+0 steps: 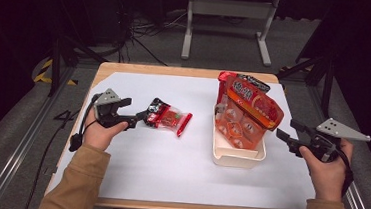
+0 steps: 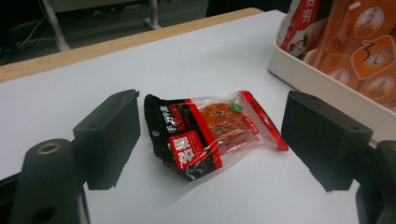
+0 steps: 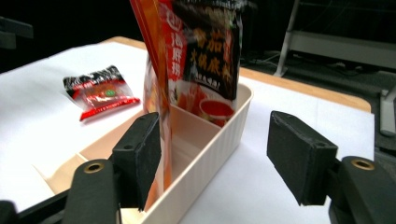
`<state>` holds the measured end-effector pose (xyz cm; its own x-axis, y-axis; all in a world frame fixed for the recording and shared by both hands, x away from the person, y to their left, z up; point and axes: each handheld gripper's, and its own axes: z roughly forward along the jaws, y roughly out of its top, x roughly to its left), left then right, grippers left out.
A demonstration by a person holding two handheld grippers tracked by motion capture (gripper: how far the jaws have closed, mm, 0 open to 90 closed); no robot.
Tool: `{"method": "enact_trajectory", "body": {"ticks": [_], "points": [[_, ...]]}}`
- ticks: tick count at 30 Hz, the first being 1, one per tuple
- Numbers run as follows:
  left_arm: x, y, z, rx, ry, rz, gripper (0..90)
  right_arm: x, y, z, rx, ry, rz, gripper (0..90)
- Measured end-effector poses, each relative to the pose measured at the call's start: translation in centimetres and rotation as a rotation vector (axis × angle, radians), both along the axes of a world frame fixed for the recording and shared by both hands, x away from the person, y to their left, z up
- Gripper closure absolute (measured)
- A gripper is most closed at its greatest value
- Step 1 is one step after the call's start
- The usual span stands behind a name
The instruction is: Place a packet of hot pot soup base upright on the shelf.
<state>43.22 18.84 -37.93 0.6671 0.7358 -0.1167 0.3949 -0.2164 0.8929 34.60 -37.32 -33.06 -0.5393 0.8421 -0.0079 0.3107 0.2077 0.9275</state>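
The left gripper [image 2: 210, 140] has its jaws spread, one on each side of the small red-and-black sachet [image 2: 210, 133], and neither pad presses on it; the sachet lies flat on the white table cover [image 2: 196, 60], free between them. In the high view the same left gripper [image 1: 135, 116] sits at the sachet's [image 1: 168, 116] near end, well to the left of the cream bin [image 1: 237, 158].

The right gripper [image 3: 215, 163] is likewise released, its jaws parted with nothing clamped. Its left jaw stands just in front of the bin's [image 3: 205, 154] near corner, beside the large orange pouch [image 3: 156, 70]; whether it brushes the pouch cannot be told. From above, the right gripper [image 1: 291, 135] sits just beside the bin's right side.

The large orange pouch [image 1: 245, 114] and a dark-printed packet [image 3: 210, 56] already stand upright in the bin, leaning together. Judging from this, the packing looks largely done: two items are stowed, and the sachet remains out on the table, not yet gripped. What is left appears to be closing on it, carrying it across and setting it in the bin.
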Motion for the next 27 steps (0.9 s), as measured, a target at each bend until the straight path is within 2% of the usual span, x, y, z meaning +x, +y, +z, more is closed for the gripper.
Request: {"method": "enact_trajectory", "body": {"ticks": [5, 10, 14, 18, 20, 24, 27], "points": [[0.8, -0.3, -0.8, 0.006, 0.019, 0.004, 20.6, 0.4, 0.1, -0.9, -0.003, 0.011, 0.006, 33.1], [2.1, -0.3, -1.8, -0.006, 0.053, 0.020, 21.5, 0.6, -0.1, -1.6, 0.007, 0.021, -0.001, 32.4], [3.1, -0.4, -2.7, 0.004, 0.098, 0.026, 22.1, 0.7, -0.4, -2.1, 0.003, 0.029, -0.010, 32.2], [4.0, -0.8, -3.7, -0.012, 0.151, 0.027, 22.5, 0.7, -0.3, -2.3, 0.008, 0.038, -0.013, 31.3], [4.4, -1.1, -4.3, -0.002, 0.175, 0.031, 22.6, 0.7, -0.2, -2.4, 0.007, 0.040, -0.010, 31.0], [4.8, -1.2, -4.9, 0.008, 0.194, 0.026, 22.5, 0.8, -0.2, -2.5, 0.007, 0.042, -0.011, 30.7], [5.2, -1.2, -5.3, 0.018, 0.227, 0.027, 22.5, 0.9, -0.1, -2.6, 0.003, 0.045, -0.007, 30.1]]}}
